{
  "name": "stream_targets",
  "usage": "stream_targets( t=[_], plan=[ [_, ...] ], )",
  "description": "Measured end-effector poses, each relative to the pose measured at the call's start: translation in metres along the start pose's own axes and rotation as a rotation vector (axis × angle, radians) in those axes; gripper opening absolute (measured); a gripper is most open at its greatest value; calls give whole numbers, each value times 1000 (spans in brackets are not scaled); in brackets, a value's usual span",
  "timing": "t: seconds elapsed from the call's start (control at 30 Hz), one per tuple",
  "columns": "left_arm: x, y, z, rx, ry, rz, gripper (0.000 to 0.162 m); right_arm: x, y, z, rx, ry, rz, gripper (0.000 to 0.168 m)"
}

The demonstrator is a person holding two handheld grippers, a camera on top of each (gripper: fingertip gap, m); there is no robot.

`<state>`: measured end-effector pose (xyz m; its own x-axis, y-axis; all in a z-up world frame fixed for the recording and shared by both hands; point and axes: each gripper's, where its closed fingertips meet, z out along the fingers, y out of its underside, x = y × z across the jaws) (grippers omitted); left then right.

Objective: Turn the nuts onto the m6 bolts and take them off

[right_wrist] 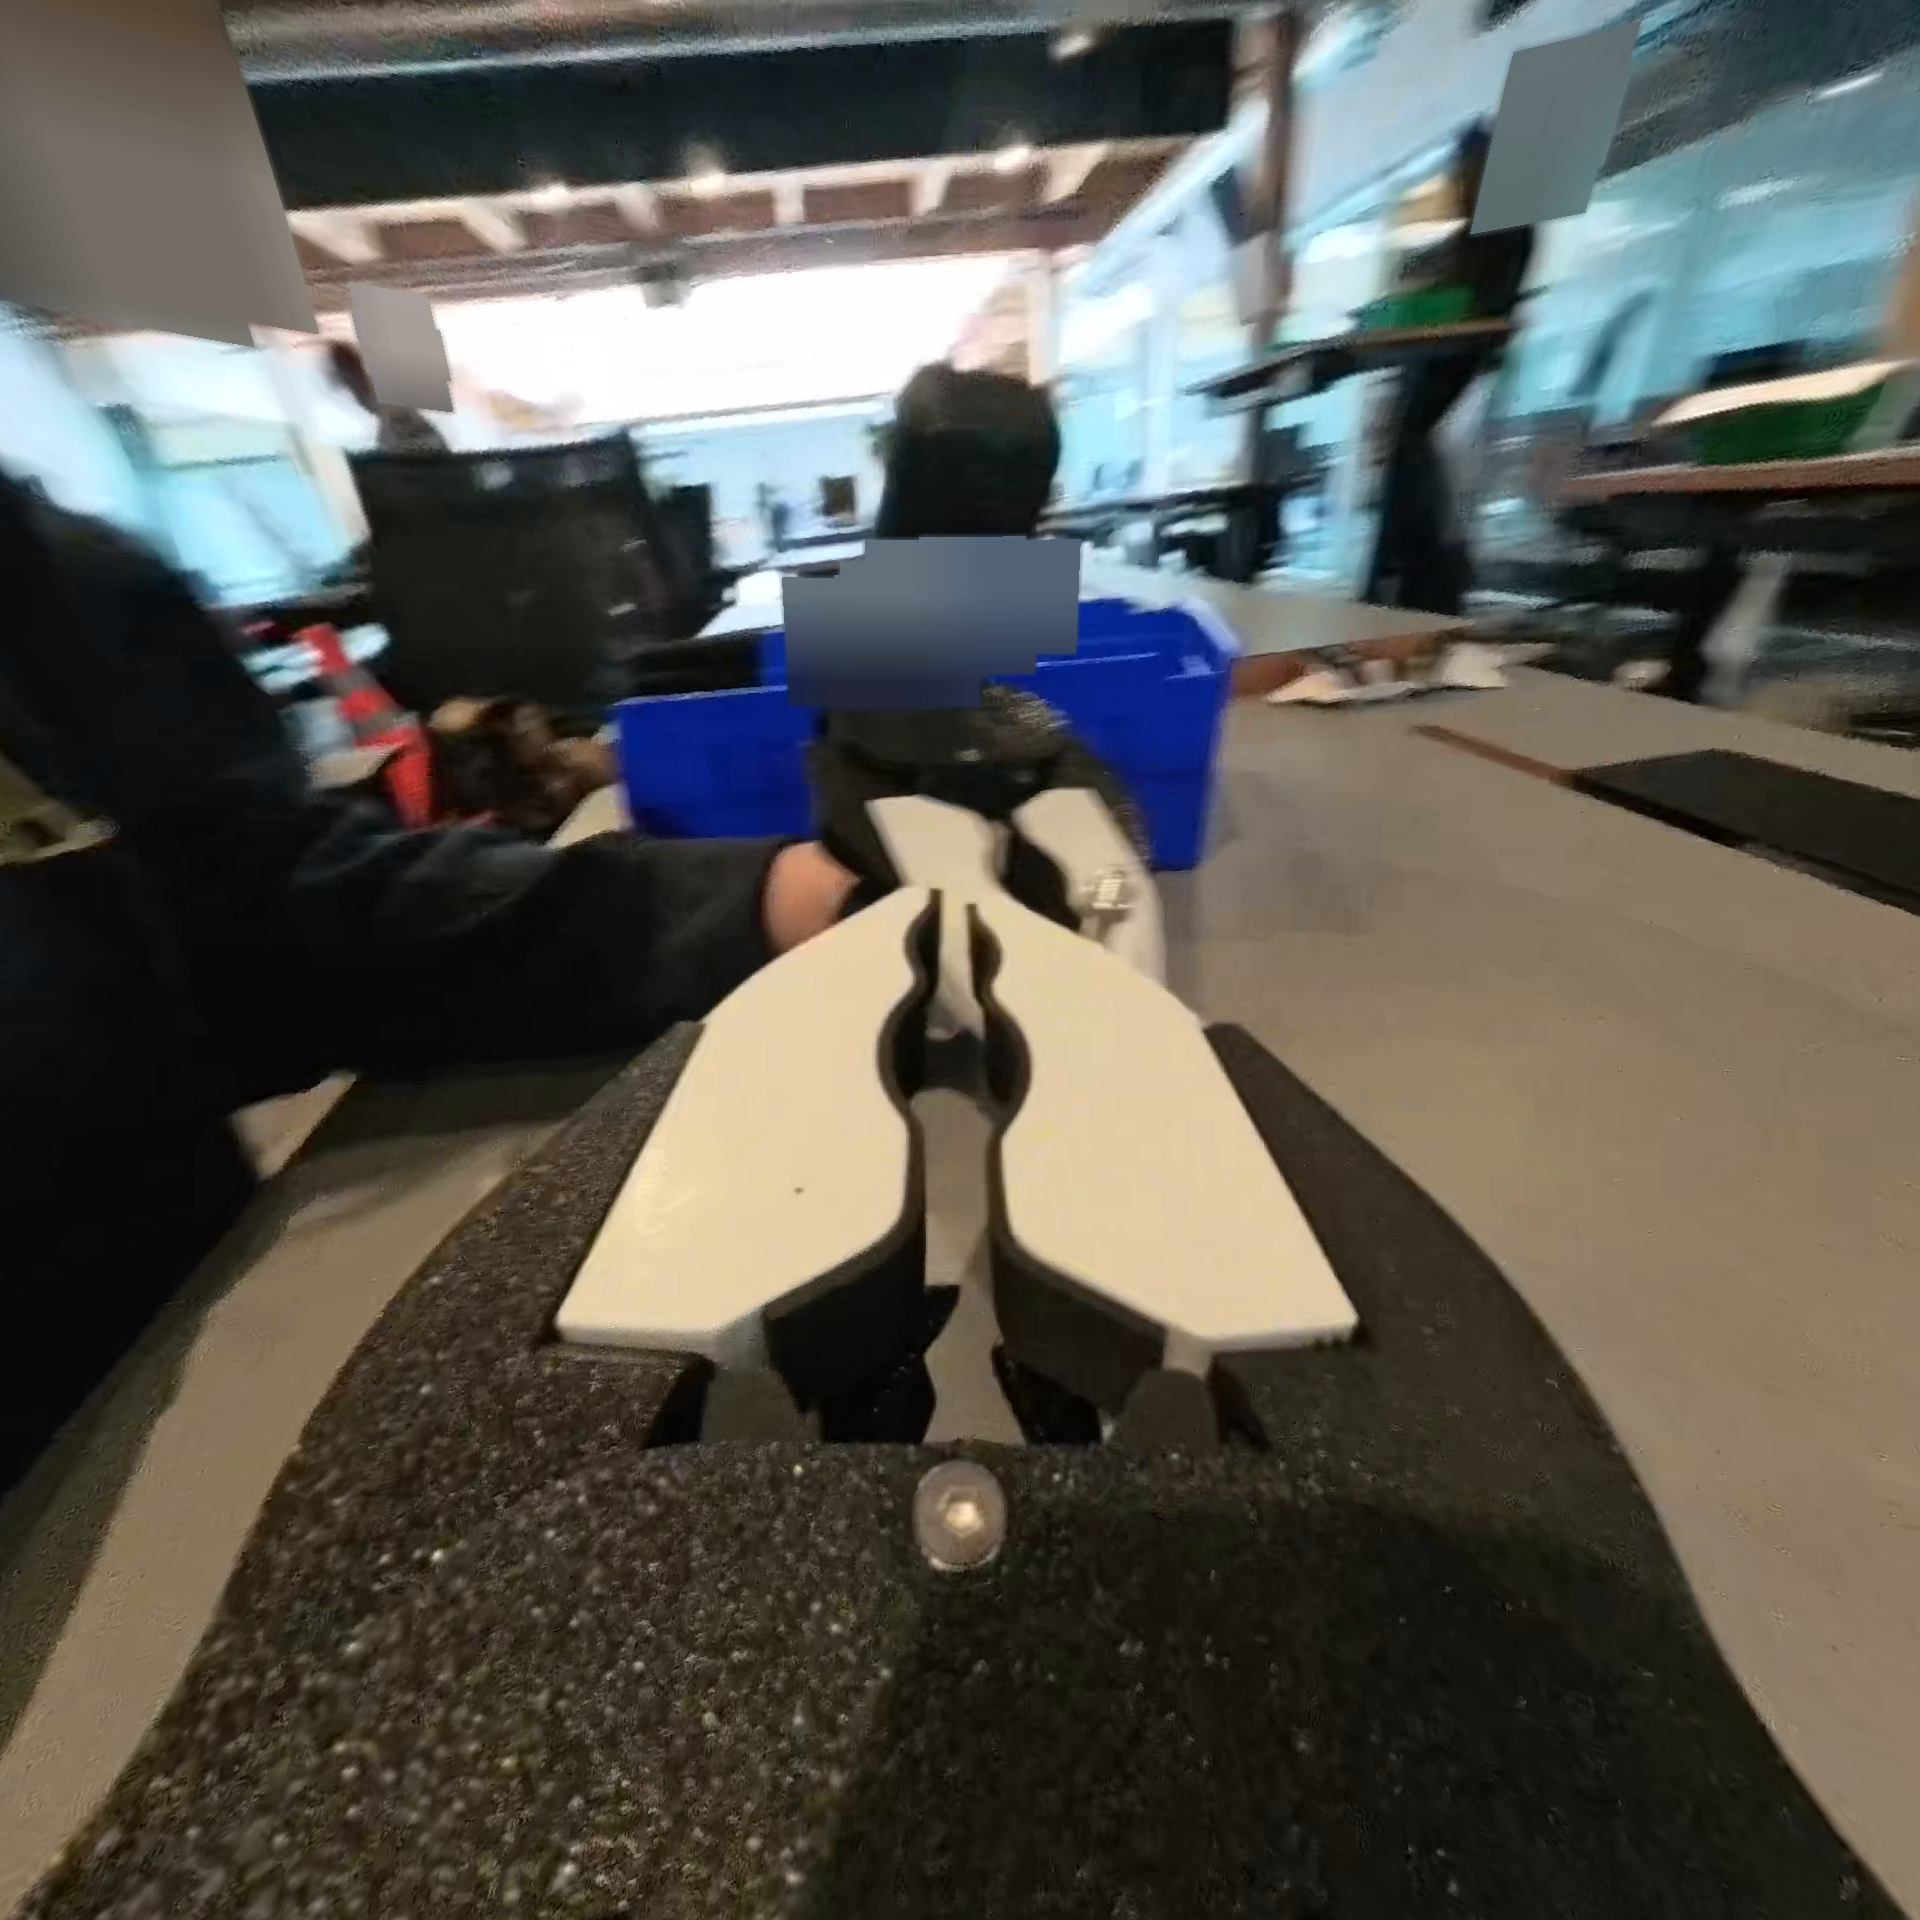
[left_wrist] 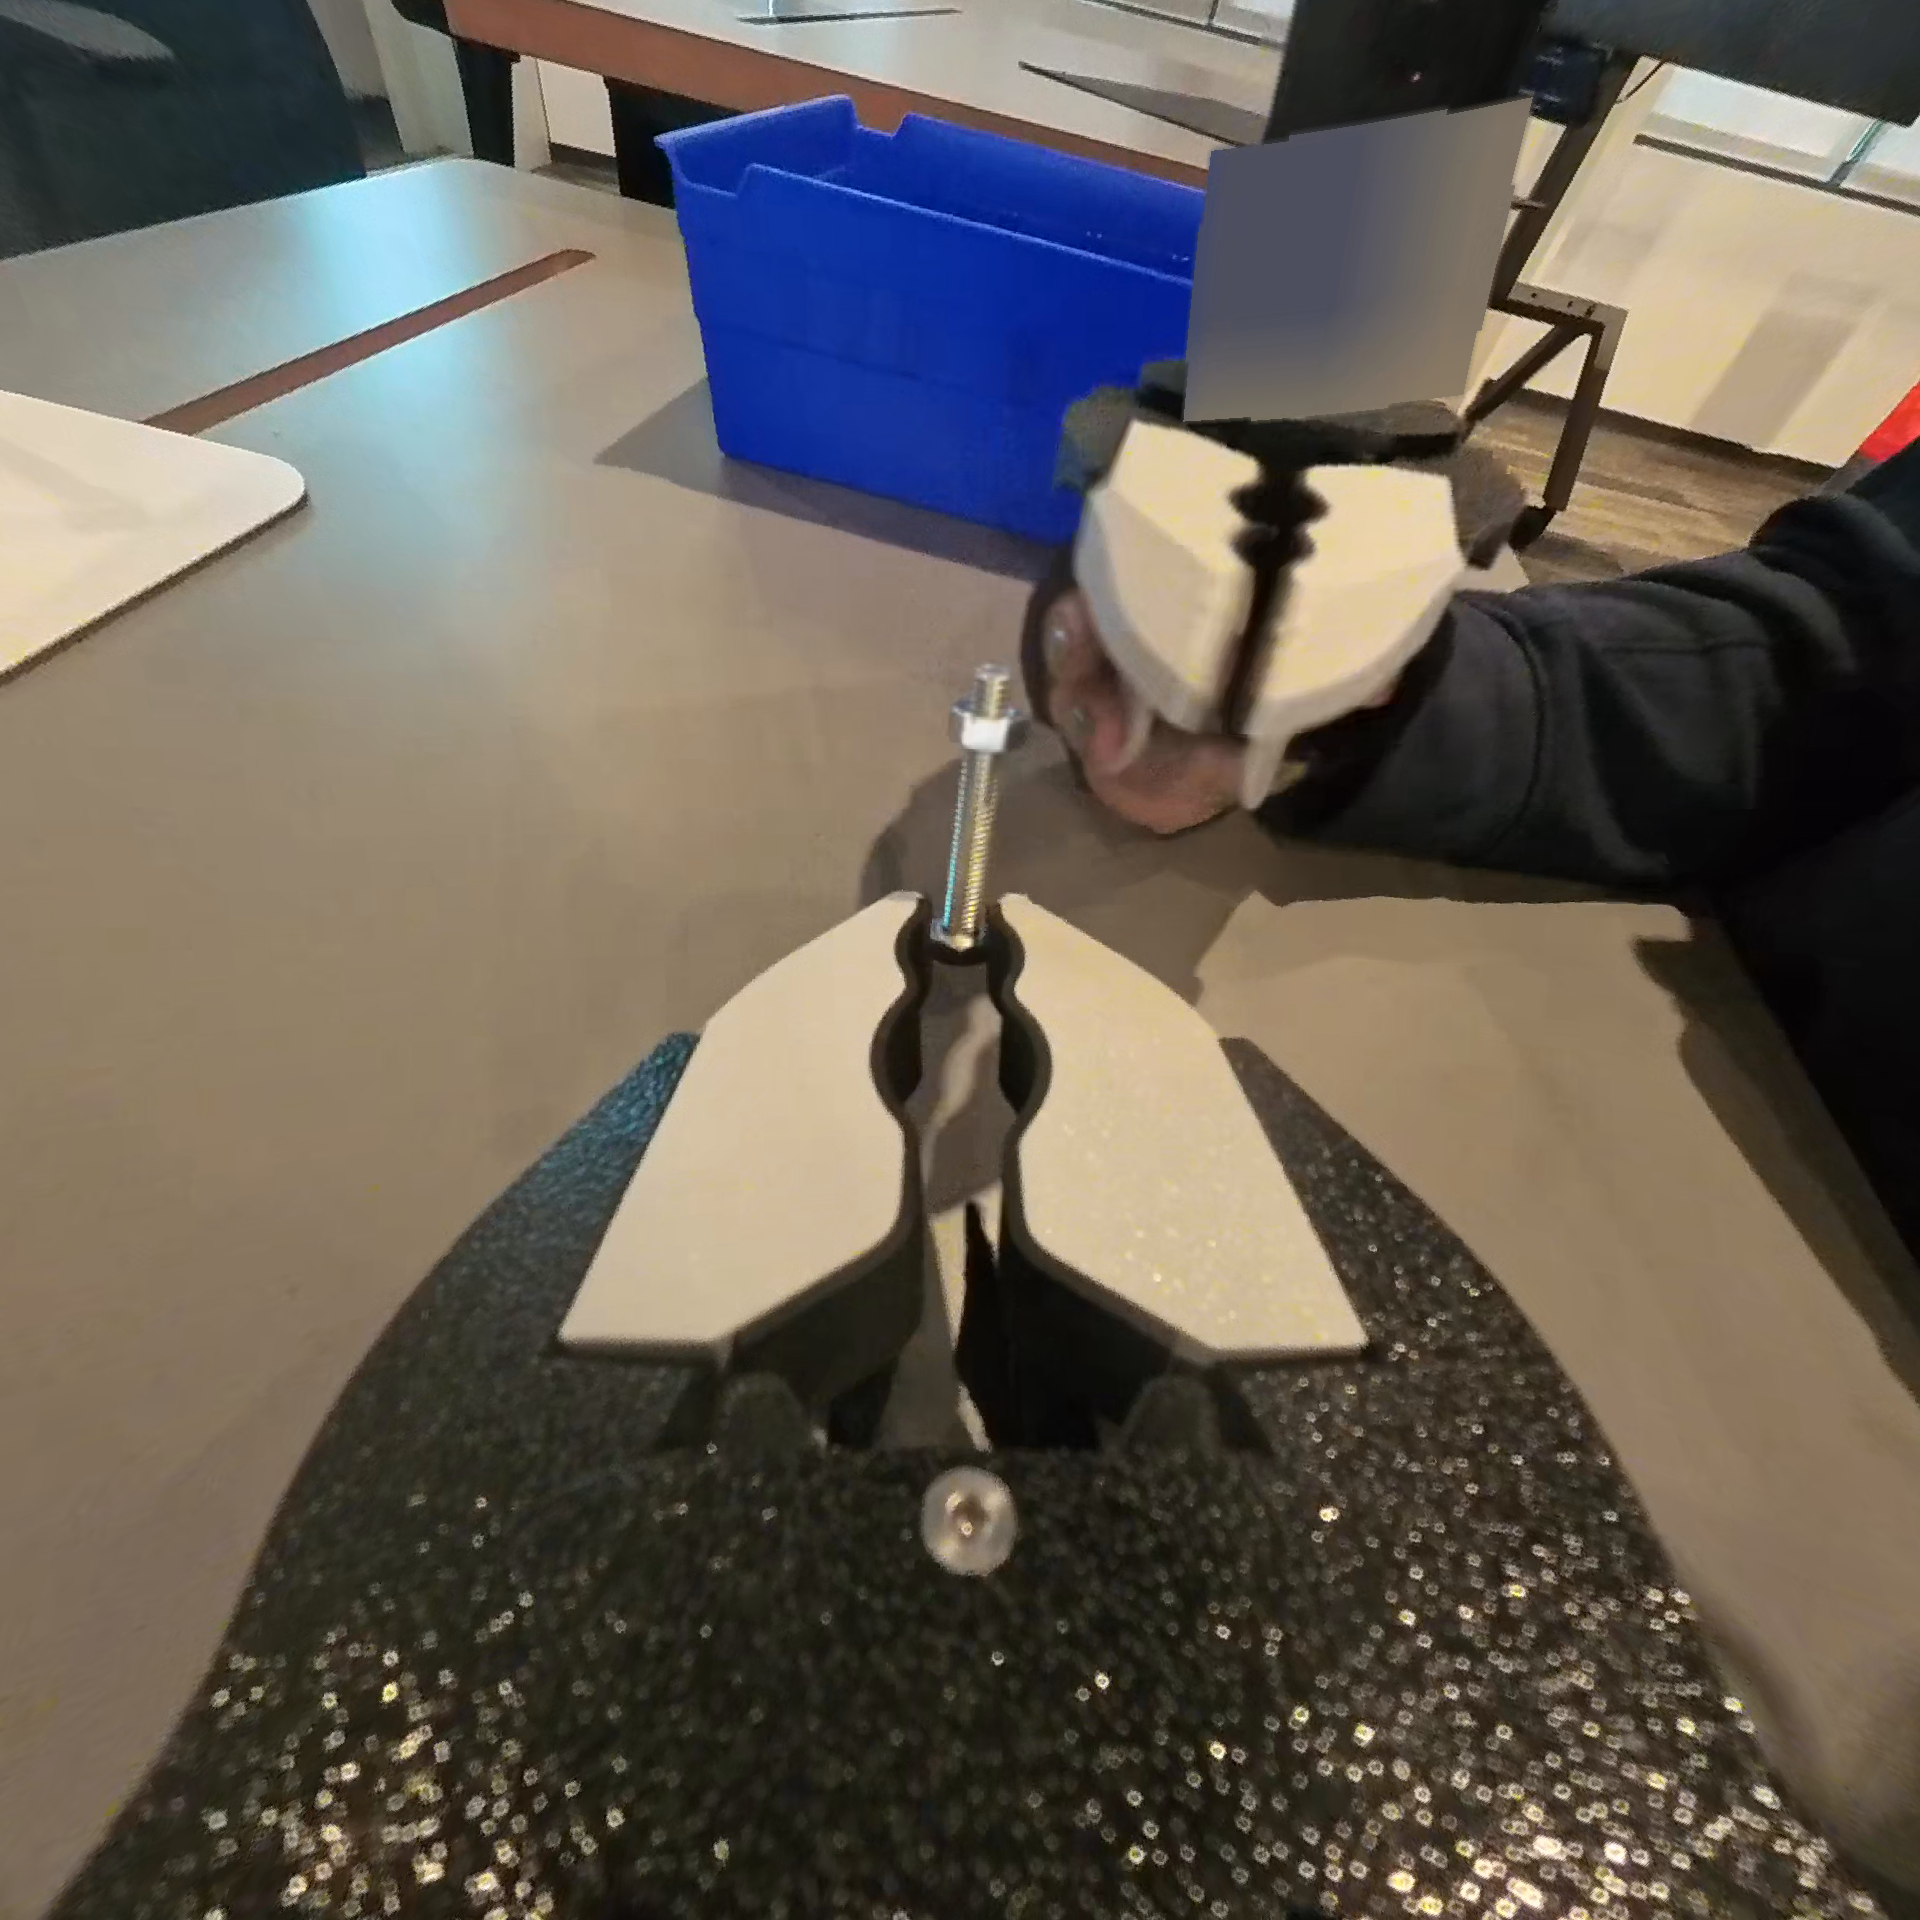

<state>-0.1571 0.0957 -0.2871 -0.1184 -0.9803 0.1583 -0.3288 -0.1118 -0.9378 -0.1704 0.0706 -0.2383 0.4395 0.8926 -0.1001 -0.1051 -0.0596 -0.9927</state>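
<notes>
In the left wrist view my left gripper [left_wrist: 961,920] is shut on the head end of a silver M6 bolt [left_wrist: 968,831]. The bolt stands nearly upright above the grey table [left_wrist: 416,831]. A hex nut [left_wrist: 985,727] sits on the thread close to its top end. My right gripper [left_wrist: 1247,707] is to the right of the nut and apart from it, with its fingers together and nothing between them. In the blurred right wrist view, my right gripper [right_wrist: 954,912] points at the left gripper, and the bolt [right_wrist: 1108,891] shows just beyond its tips.
A blue plastic bin [left_wrist: 914,343] stands behind the bolt and also shows in the right wrist view [right_wrist: 1143,727]. A white board [left_wrist: 125,520] lies at the left. A black-sleeved arm [left_wrist: 1610,727] rests on the table at the right. A black mat [right_wrist: 1745,800] lies farther off. There is about 6 centimetres between the tips of the two grippers.
</notes>
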Motion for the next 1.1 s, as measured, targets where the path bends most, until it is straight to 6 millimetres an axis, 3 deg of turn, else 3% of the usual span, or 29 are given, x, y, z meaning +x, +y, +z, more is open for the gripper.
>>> stream_targets(
  t=[0.17, 0.23, 0.3, 0.33, 0.47, 0.57, 0.67, 0.73, 0.93, 1.03, 1.1],
  plan=[
    [0, 1, 1, -11, 0, 4, 9, 28, 4, 5, -36, 163, 8, 34],
    [0, 1, 1, -7, 1, 1, 9, 24, 8, 9, -66, 125, 6, 31],
    [0, 0, 0, -1, 1, 0, 9, 5, 5, 6, -48, 16, -9, 3],
    [0, 0, 0, 0, 3, -3, 9, -4, 3, 3, -26, -36, -14, 1],
    [1, 1, 1, -9, 4, -1, 9, 20, -2, -1, 14, 127, -4, 24],
    [1, 1, 1, -9, 5, -1, 9, 31, 4, 5, -36, 171, 20, 31],
    [1, 1, 1, -6, 4, -1, 9, 21, 5, 7, -44, 116, -10, 17],
    [0, 1, 1, -5, 5, -4, 9, 0, 1, 3, -10, -4, -28, 1],
    [0, 1, 1, -7, 6, -4, 9, 29, 2, 6, -16, 158, 28, 27],
    [1, 0, 0, -1, 9, -3, 9, 18, 9, 11, -70, 85, 24, 22],
    [1, 0, 0, 5, 9, -7, 9, 0, 3, 6, -24, -18, 2, 1]
  ],
)
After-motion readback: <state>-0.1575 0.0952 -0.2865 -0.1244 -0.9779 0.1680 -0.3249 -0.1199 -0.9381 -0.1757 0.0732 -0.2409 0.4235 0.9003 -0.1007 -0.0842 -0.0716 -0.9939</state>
